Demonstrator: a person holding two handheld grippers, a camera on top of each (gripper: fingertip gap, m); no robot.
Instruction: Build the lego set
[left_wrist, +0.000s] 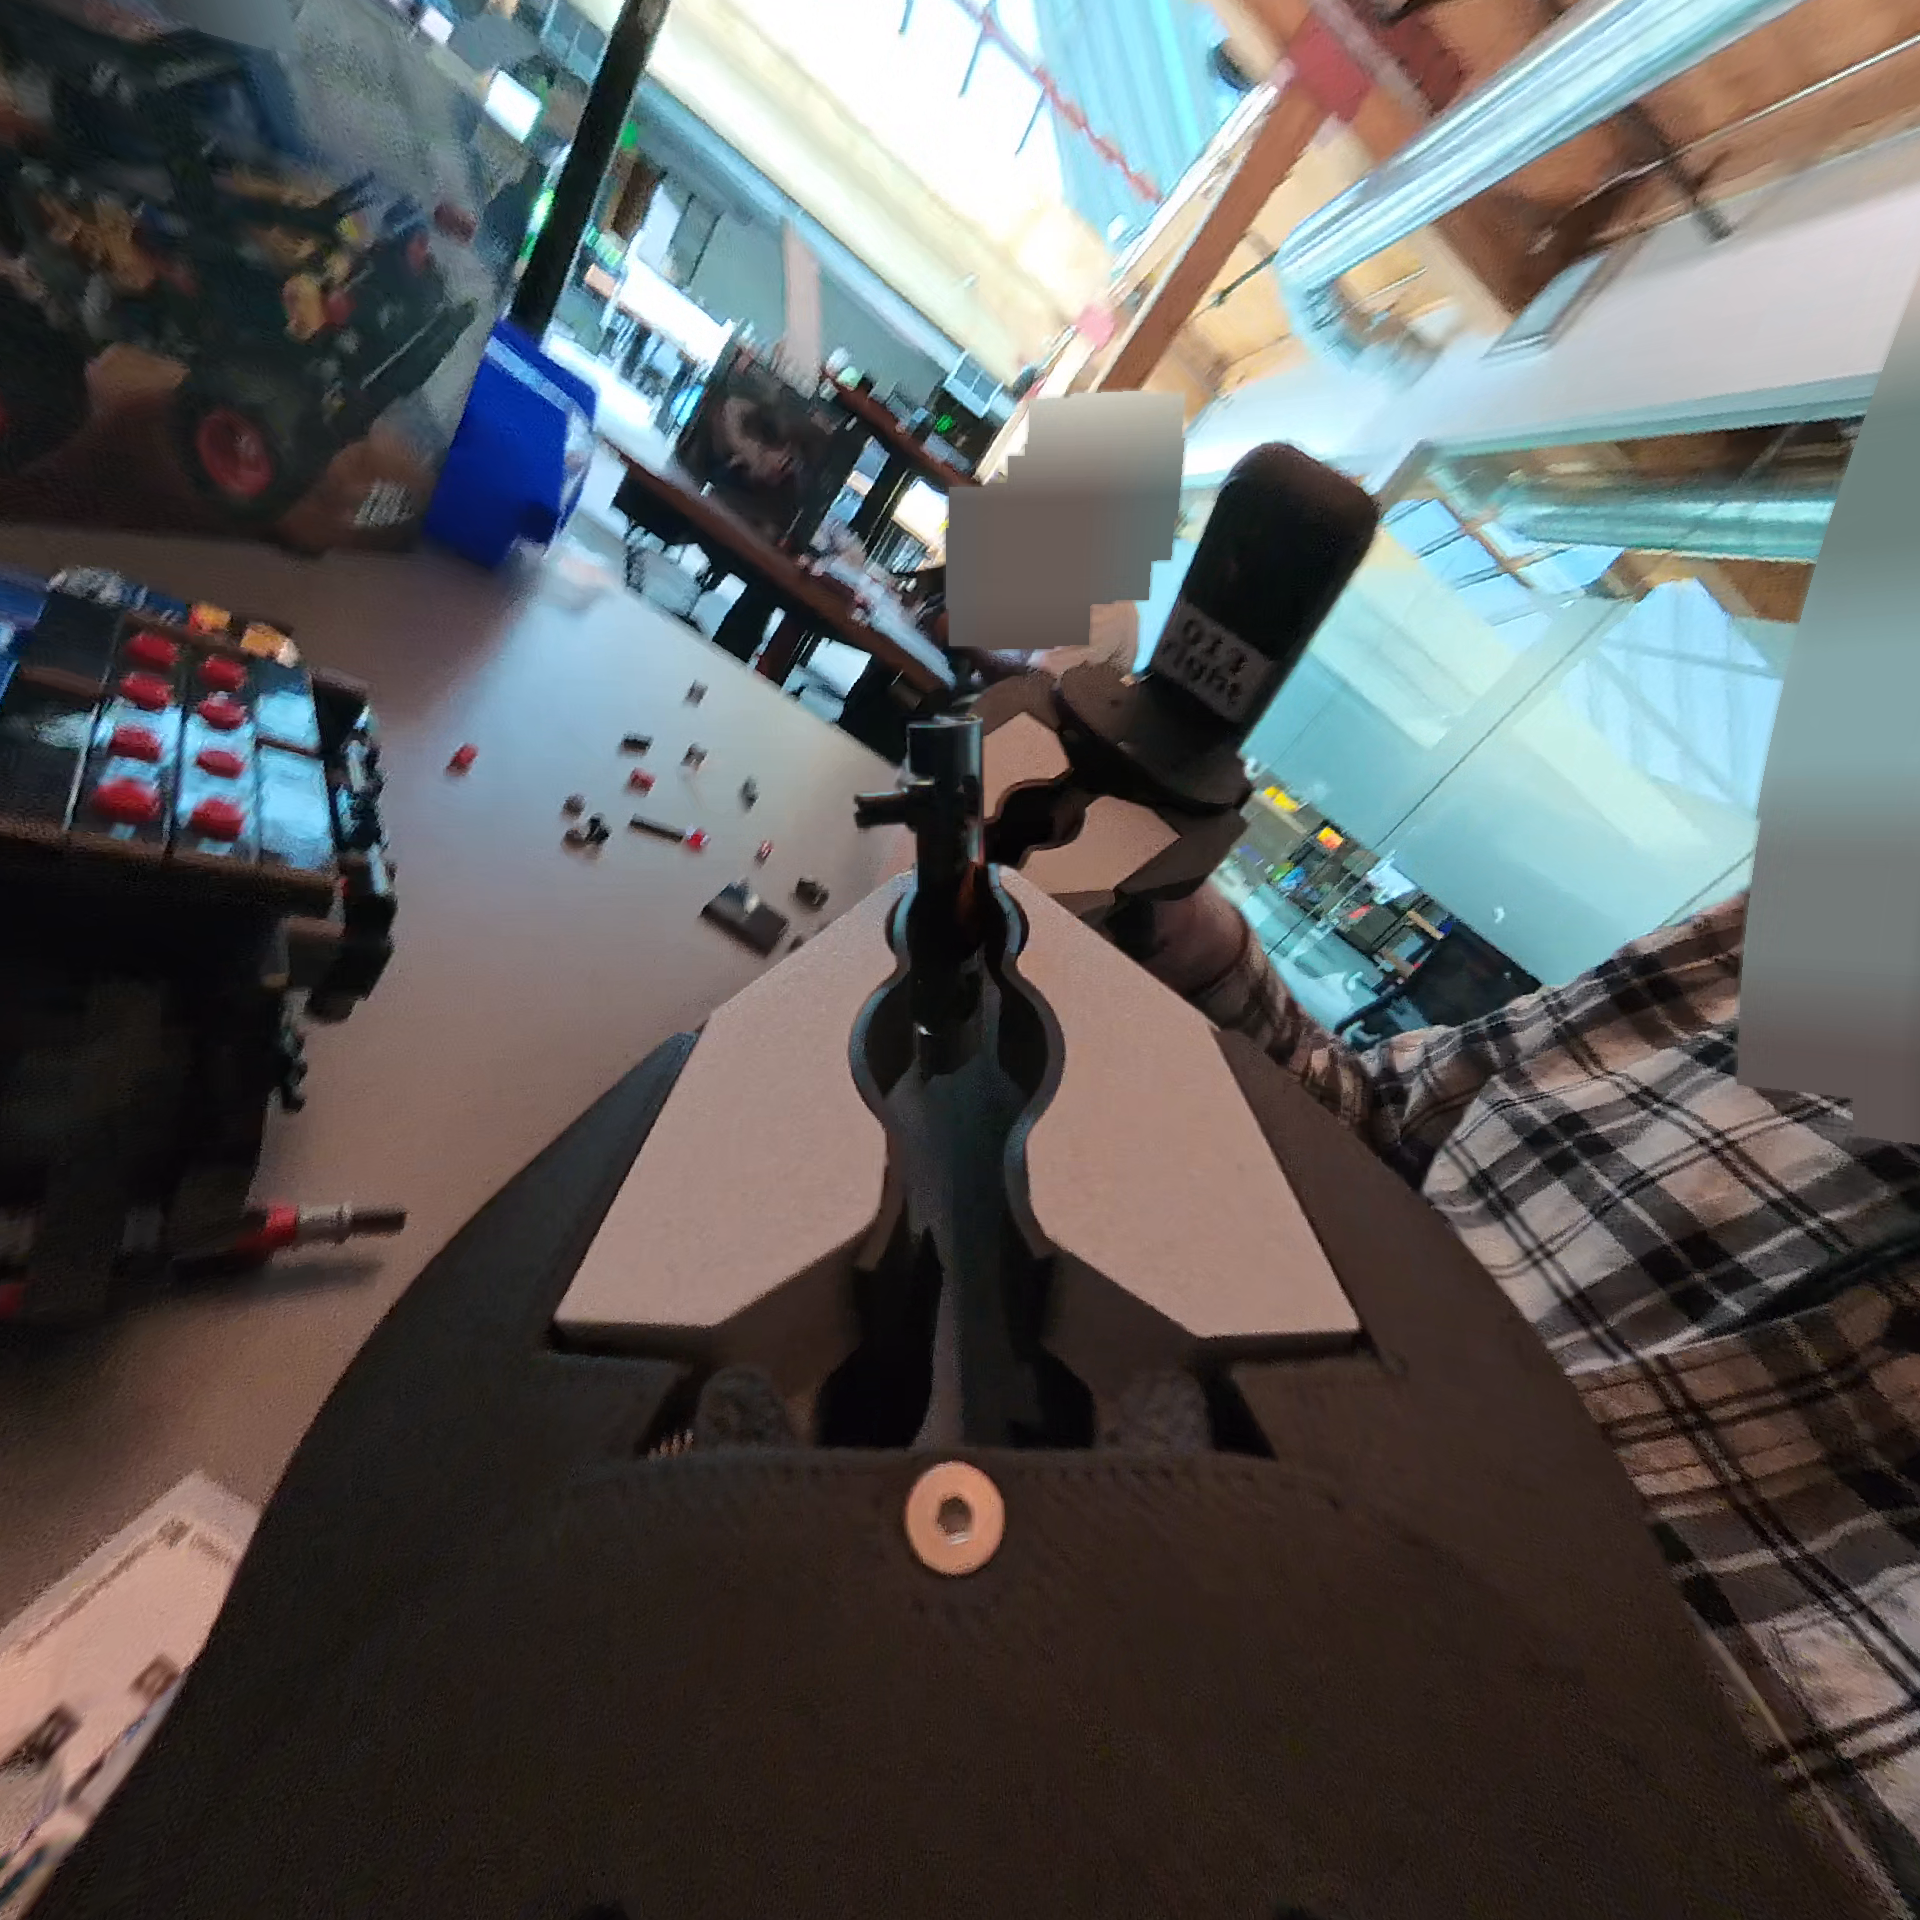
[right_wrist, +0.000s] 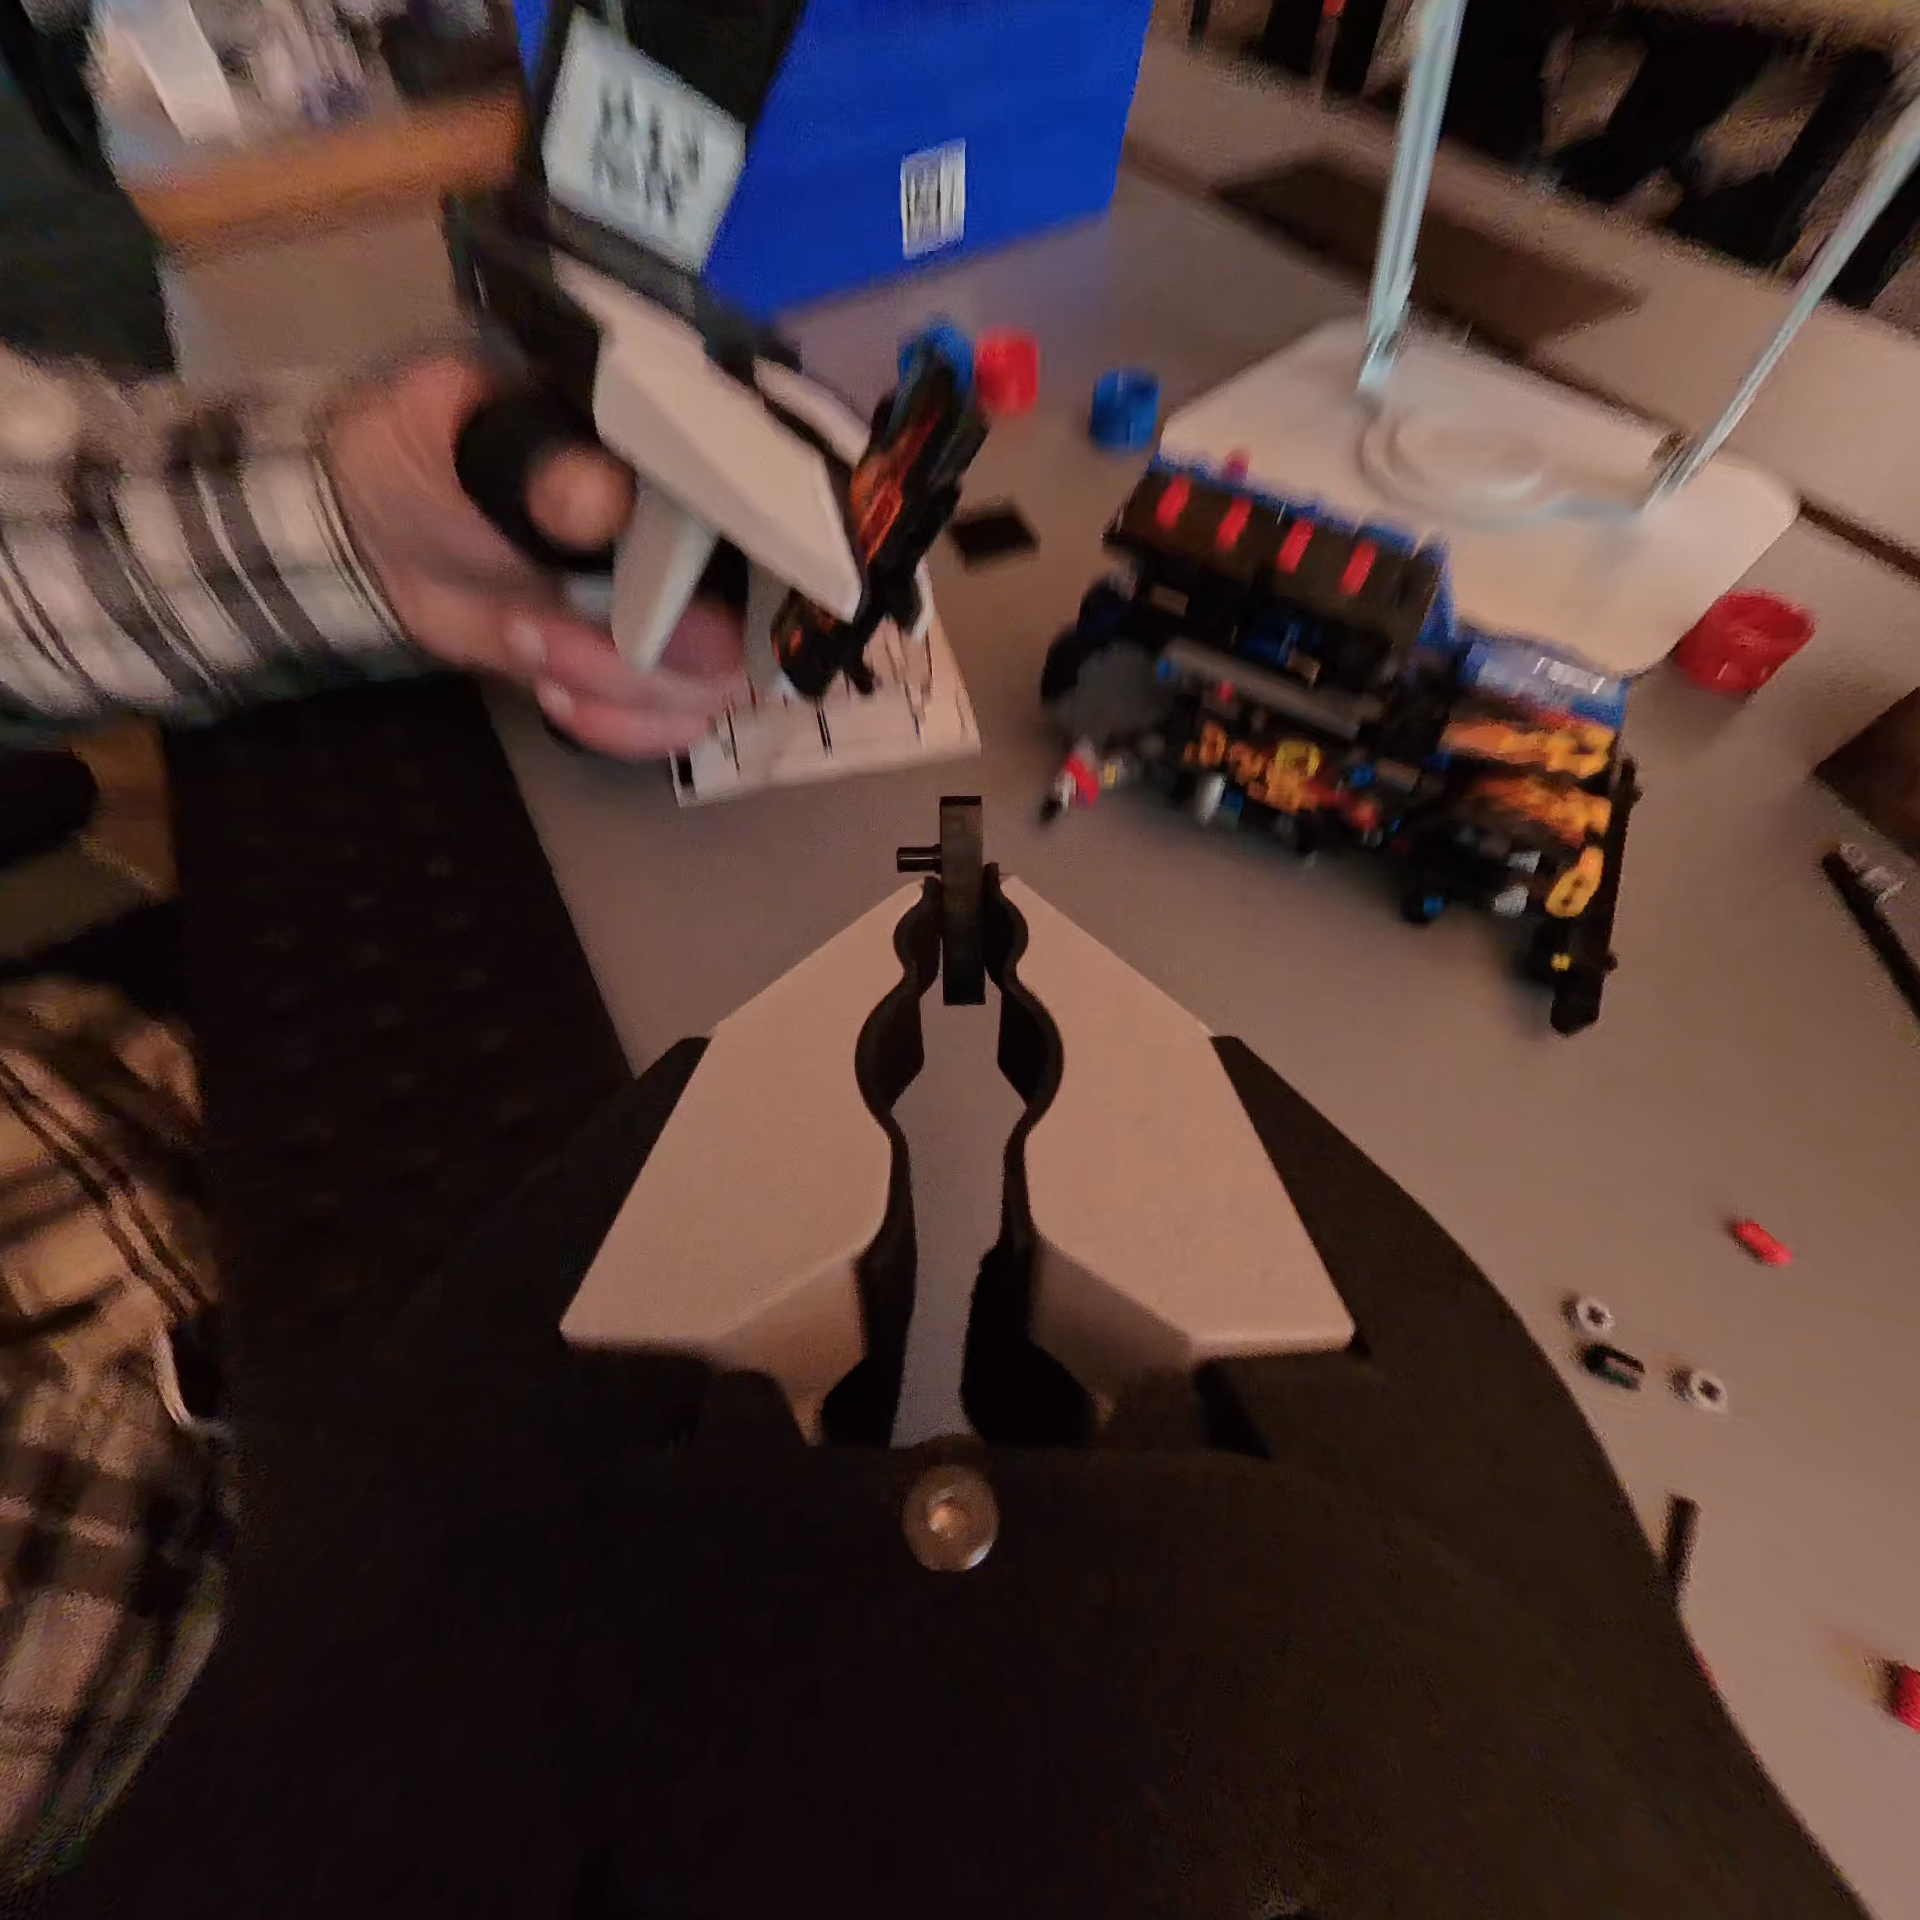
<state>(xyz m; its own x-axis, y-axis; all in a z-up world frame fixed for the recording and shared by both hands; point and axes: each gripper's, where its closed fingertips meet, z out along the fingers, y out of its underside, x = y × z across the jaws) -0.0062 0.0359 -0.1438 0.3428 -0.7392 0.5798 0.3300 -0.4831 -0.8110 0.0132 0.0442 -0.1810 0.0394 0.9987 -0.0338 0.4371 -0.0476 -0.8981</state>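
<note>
1. The half-built lego truck (right_wrist: 1351, 717) stands on the grey counter (right_wrist: 1195, 1143), black and blue with a row of red pieces along its top and orange flame panels on its side; in the left wrist view it shows at the left edge (left_wrist: 197, 790).
2. The right tongs (right_wrist: 961, 914) are closed on a small black beam (right_wrist: 961, 894) that stands upright between the tips, a short pin jutting from its left side. They point down over the near counter edge, well short of the truck.
3. The left tongs (left_wrist: 951, 904) are closed on a slim black lego assembly (left_wrist: 940, 831) with orange markings; it rises past the tips, with a small cross pin sticking out to its left.
4. In the right wrist view the left tongs (right_wrist: 883, 551) appear at upper left, blurred, tilted down to the right, held by a hand (right_wrist: 499, 551) in a plaid sleeve; the flame-marked piece (right_wrist: 904, 509) is between the fingers.
5. In the left wrist view the right tongs (left_wrist: 1049, 821) hang just beyond the held assembly, tips close to it; whether they touch I cannot tell. A plaid sleeve (left_wrist: 1610, 1195) runs in from the right.
6. Loose small parts (left_wrist: 675, 821) lie scattered on the counter beyond the truck; more (right_wrist: 1642, 1361) lie near the right edge.
7. A blue box (right_wrist: 935, 135) stands at the counter's far end, with red and blue cups (right_wrist: 1060, 384) before it and a booklet (right_wrist: 831, 727) below the left hand.
</note>
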